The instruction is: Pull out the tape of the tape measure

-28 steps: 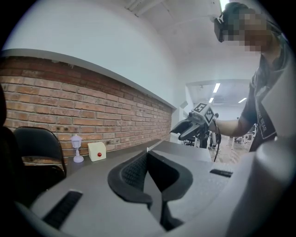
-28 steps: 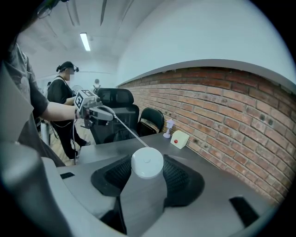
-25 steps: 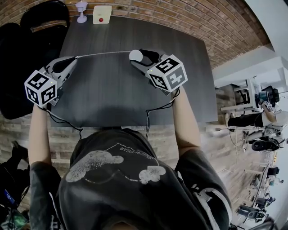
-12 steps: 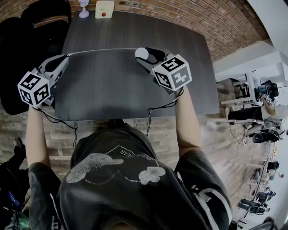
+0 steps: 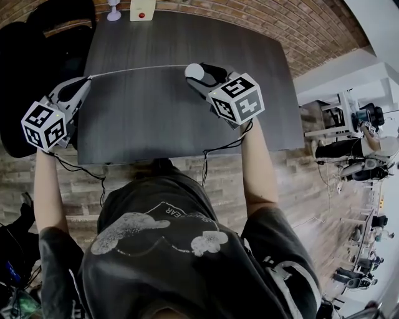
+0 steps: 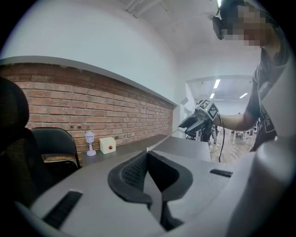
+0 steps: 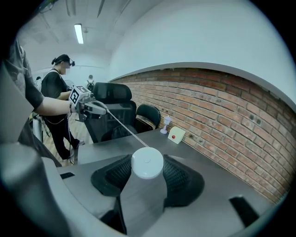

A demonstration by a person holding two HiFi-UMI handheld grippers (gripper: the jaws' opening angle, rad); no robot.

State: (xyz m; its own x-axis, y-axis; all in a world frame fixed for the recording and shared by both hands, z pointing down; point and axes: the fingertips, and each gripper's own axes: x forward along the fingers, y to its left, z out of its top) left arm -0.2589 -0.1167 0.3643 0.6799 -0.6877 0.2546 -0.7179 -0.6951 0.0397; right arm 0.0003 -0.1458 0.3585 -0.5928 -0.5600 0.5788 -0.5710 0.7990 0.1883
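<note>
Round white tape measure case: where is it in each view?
Head view: round white case, upper centre.
Left gripper view: case small, right of centre, far off.
Right gripper view: case dead centre, between the jaws.
Shared landmark: cream box with red button.

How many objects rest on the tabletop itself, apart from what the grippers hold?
2: a small white lamp and a cream box with a red button, side by side at the far edge of the table by the brick wall. Others may be hidden.
</note>
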